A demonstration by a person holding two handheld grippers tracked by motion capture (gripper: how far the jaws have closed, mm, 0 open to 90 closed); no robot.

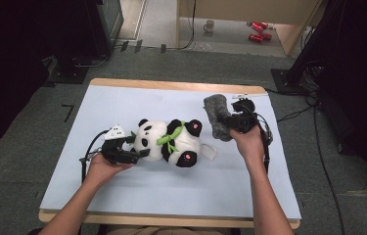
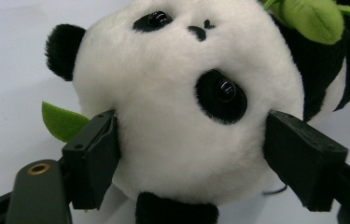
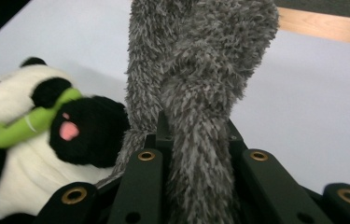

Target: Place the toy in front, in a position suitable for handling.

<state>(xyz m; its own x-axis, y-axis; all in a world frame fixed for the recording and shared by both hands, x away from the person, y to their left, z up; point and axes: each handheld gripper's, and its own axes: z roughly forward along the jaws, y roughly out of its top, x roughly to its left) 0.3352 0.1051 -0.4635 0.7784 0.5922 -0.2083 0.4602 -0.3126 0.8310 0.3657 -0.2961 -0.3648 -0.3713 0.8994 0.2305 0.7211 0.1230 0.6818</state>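
Gripping grey fuzzy cloth, right gripper raised.

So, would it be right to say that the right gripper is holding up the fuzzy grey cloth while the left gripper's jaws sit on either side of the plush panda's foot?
Not quite: the left gripper has its jaws on either side of the plush panda's head, not its foot, as the left gripper view shows. The right gripper does hold up the fuzzy grey cloth.
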